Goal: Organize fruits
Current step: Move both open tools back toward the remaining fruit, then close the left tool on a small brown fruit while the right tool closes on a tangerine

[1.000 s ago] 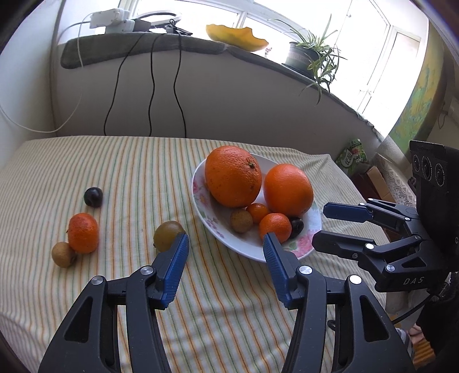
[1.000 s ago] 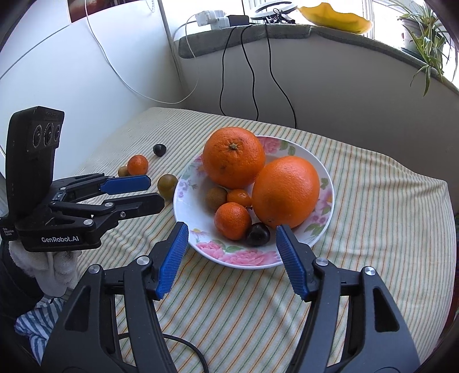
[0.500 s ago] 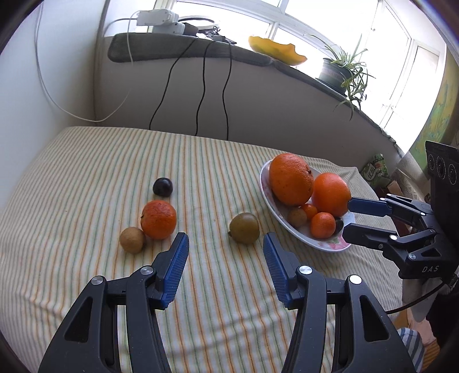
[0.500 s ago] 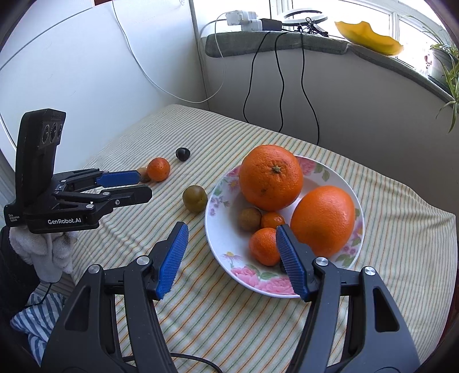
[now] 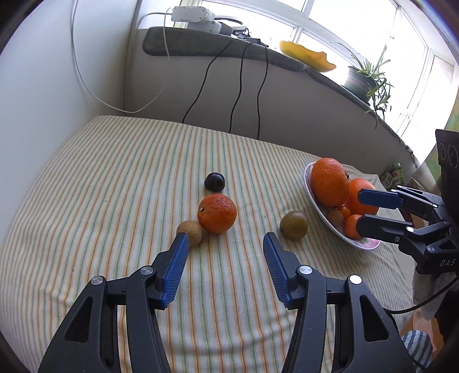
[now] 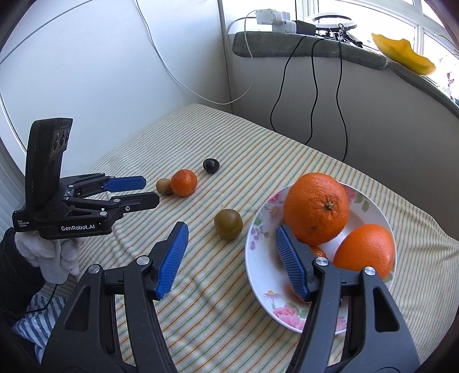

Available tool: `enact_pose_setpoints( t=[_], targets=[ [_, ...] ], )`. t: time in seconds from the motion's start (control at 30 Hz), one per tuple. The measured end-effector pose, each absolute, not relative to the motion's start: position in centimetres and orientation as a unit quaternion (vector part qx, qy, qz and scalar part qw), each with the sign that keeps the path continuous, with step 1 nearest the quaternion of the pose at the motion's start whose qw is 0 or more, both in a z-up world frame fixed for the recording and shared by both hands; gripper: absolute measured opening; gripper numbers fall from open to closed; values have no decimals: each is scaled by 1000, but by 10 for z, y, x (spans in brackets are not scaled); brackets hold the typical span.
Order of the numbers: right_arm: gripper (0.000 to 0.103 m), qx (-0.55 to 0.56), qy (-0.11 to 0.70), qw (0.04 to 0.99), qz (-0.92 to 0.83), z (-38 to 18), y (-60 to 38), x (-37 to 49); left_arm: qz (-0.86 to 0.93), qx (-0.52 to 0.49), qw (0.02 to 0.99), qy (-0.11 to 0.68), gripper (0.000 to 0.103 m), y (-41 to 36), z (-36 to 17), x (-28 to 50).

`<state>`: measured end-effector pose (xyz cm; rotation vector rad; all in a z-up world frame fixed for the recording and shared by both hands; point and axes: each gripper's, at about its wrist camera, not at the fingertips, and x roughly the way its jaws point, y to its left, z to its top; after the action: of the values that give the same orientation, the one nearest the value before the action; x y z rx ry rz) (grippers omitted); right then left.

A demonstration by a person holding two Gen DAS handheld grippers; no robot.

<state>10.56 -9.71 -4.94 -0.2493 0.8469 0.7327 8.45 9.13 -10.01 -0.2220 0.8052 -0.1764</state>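
On the striped cloth lie a tangerine [image 5: 217, 213], a small brown fruit [image 5: 190, 229] touching its left side, a dark plum [image 5: 214, 181] behind them and a green-brown fruit [image 5: 293, 221] near the plate. The floral plate [image 6: 259, 275] holds two big oranges [image 6: 316, 208] and several small fruits. My left gripper [image 5: 225, 242] is open and empty, just short of the tangerine. My right gripper [image 6: 231, 238] is open and empty, its fingers either side of the green-brown fruit [image 6: 228, 223], right finger over the plate rim. The tangerine [image 6: 184, 178] and the left gripper [image 6: 137, 190] show in the right wrist view.
A wall and a low ledge with black cables [image 5: 235, 94], a power strip [image 5: 195, 14], a yellow dish [image 5: 307, 56] and a potted plant [image 5: 364, 80] close the table's far side. The table's front edge drops to striped fabric [image 6: 31, 310].
Both grippers have swung left, away from the plate. The loose fruits now sit ahead of the left gripper; the green-brown fruit sits between the right gripper's fingers. Both stayed open.
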Motion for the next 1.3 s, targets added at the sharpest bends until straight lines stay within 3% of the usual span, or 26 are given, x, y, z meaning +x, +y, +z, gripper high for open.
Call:
enact_pose_setpoints(
  t=[0.33,0.87,1.3],
  targets=[
    [62,-117,419,817,379,-56,-58,117,-77,-103,905,406,53,104,-113,93],
    [48,-78,482,779,394,-85,-11,154,-85,-104,896,423,41,115,-127,105],
    [46,-78,508,763,391,-106,15,170,-88,-107,895,425,29,118,-133,109]
  ],
)
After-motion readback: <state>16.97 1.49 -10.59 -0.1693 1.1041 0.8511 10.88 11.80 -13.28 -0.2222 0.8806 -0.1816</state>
